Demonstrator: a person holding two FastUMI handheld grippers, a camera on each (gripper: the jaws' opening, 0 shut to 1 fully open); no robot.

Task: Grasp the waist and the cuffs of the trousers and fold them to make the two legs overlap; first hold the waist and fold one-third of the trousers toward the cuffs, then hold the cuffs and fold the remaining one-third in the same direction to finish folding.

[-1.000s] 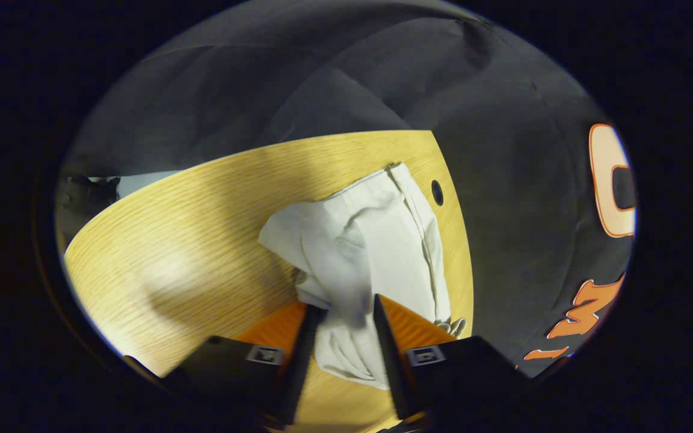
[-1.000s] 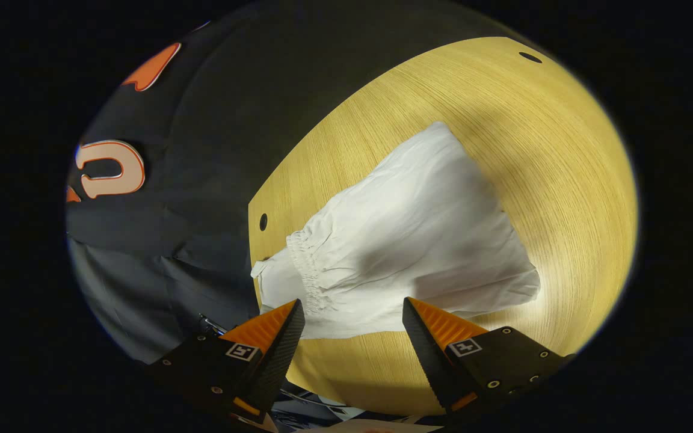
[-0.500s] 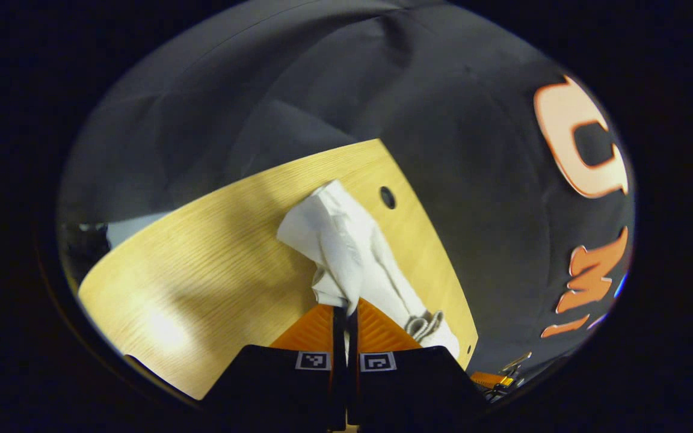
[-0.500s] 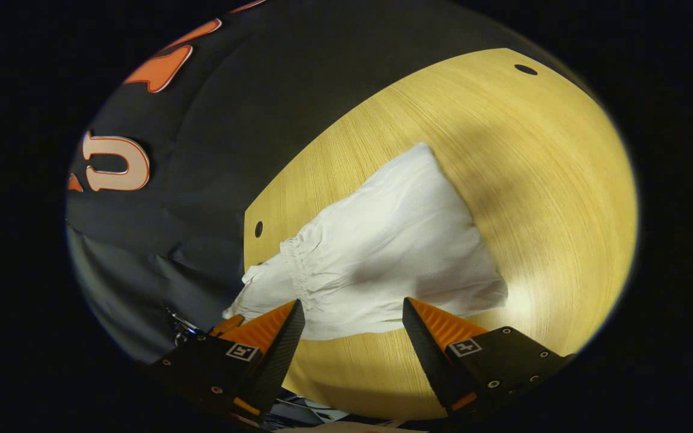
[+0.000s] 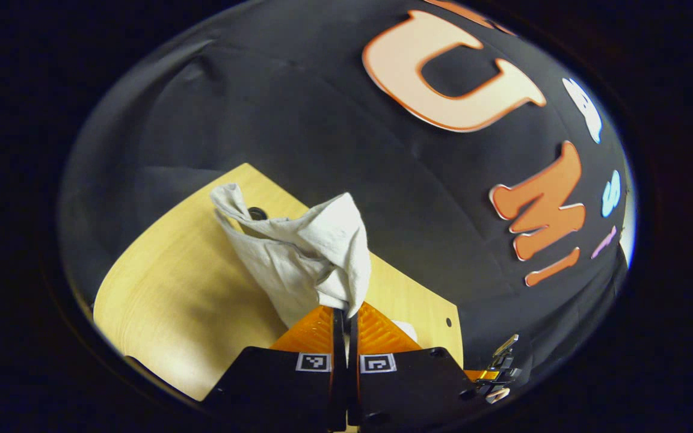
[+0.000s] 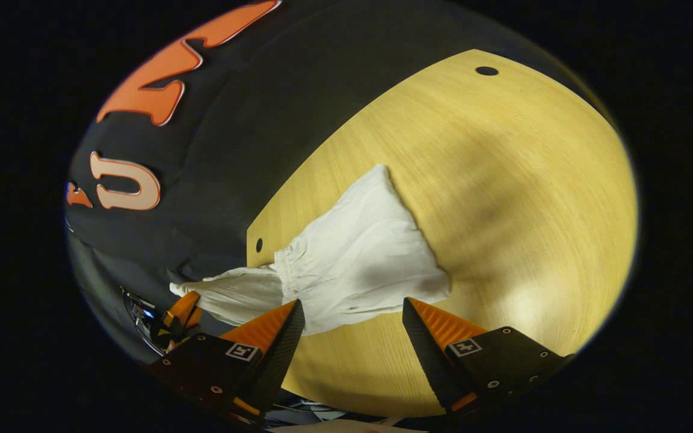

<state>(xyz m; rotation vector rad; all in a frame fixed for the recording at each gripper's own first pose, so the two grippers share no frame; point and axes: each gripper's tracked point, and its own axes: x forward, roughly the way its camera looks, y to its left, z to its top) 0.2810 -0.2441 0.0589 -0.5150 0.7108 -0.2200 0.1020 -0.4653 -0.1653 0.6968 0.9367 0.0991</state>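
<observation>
One hand-held gripper, the left [image 5: 345,313], is clamped on the white trousers [image 5: 298,252] lifted off the counter [image 5: 166,300], the right [image 6: 352,319] gapes empty, so that small pinch could slip.

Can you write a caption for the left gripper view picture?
The left tool, shut on the white trousers, lifts them above the wooden table.

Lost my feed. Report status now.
Left gripper shut on trousers, one end lifted. Right gripper open, hovering near cloth, holding nothing. Rest of trousers on table. Nothing in the way.
</observation>
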